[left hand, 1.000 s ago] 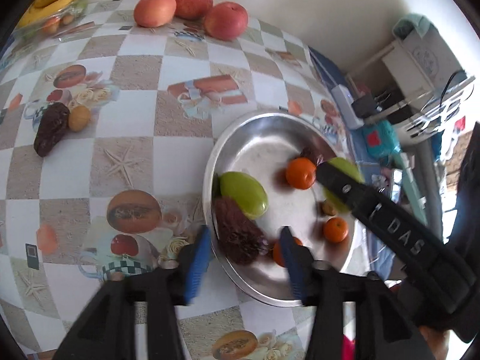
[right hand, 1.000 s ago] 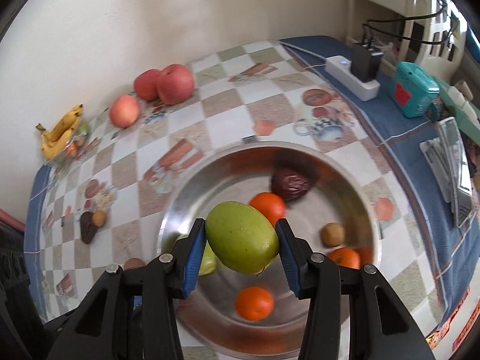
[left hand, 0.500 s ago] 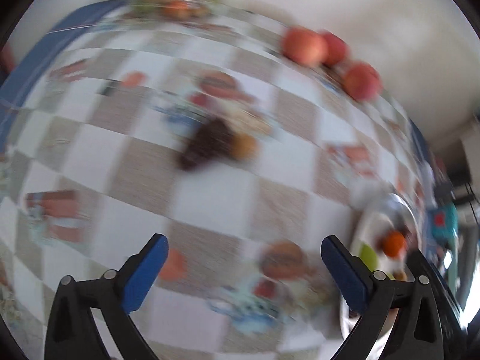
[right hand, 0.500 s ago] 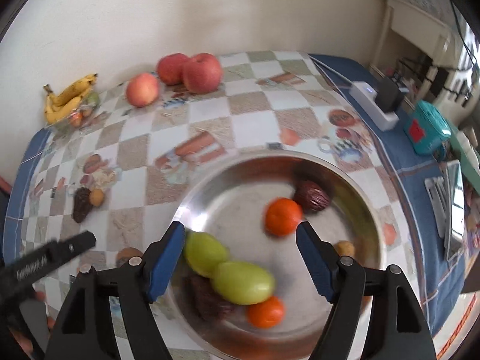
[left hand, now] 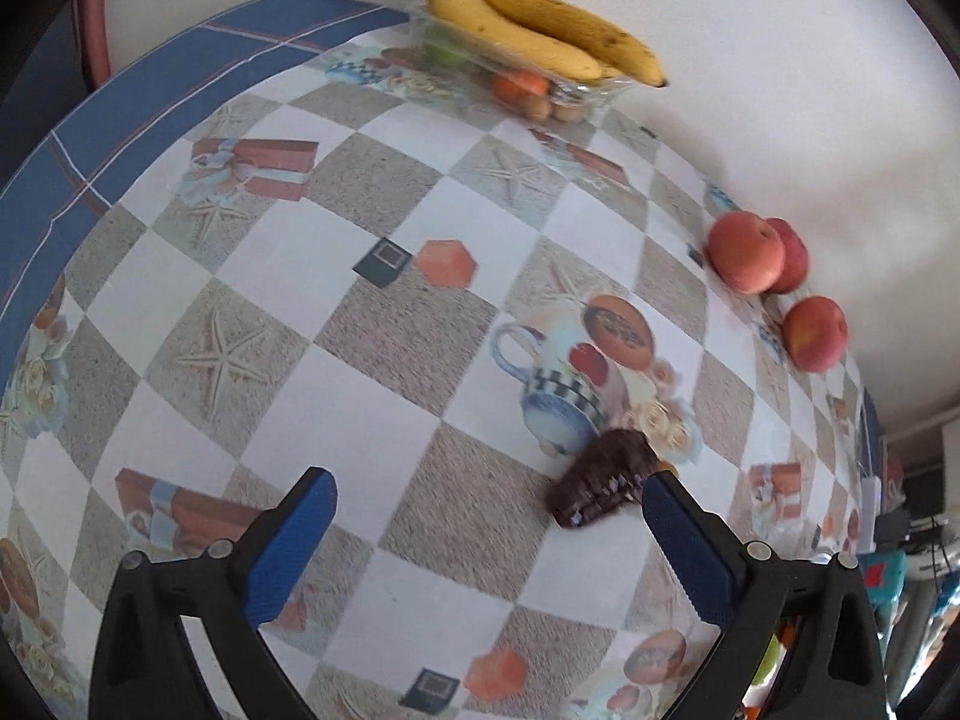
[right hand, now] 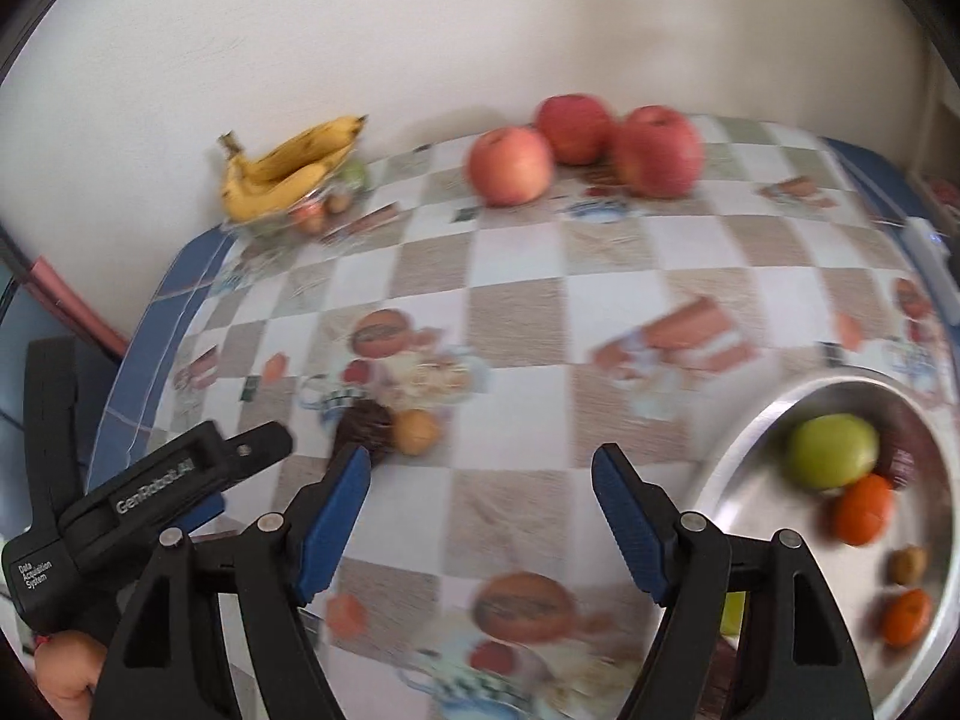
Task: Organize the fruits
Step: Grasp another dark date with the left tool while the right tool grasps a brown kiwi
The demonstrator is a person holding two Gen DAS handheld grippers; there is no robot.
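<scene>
Nearest the lens, left gripper [left hand: 483, 510] spread wide and empty above the checkered tablecloth [left hand: 372, 324], blue pads [left hand: 294, 540] well apart. Just inside its right finger, a dark wrinkled fruit [left hand: 603, 477] lying on the cloth, a small yellow-brown fruit [right hand: 415, 431] touching its side. Right gripper [right hand: 480, 480] likewise splayed open and holding nothing, over bare cloth left of the steel bowl [right hand: 738, 480]. In that bowl: a green fruit [right hand: 833, 450], two oranges [right hand: 861, 509], a small brown fruit [right hand: 907, 564] and a dark one, partly hidden. Farther back, three red apples [right hand: 579, 147] grouped near the wall. At the far corner, bananas [left hand: 540, 30] resting across a clear tray [left hand: 576, 97] of small fruit. Right-wrist view blurred throughout.
</scene>
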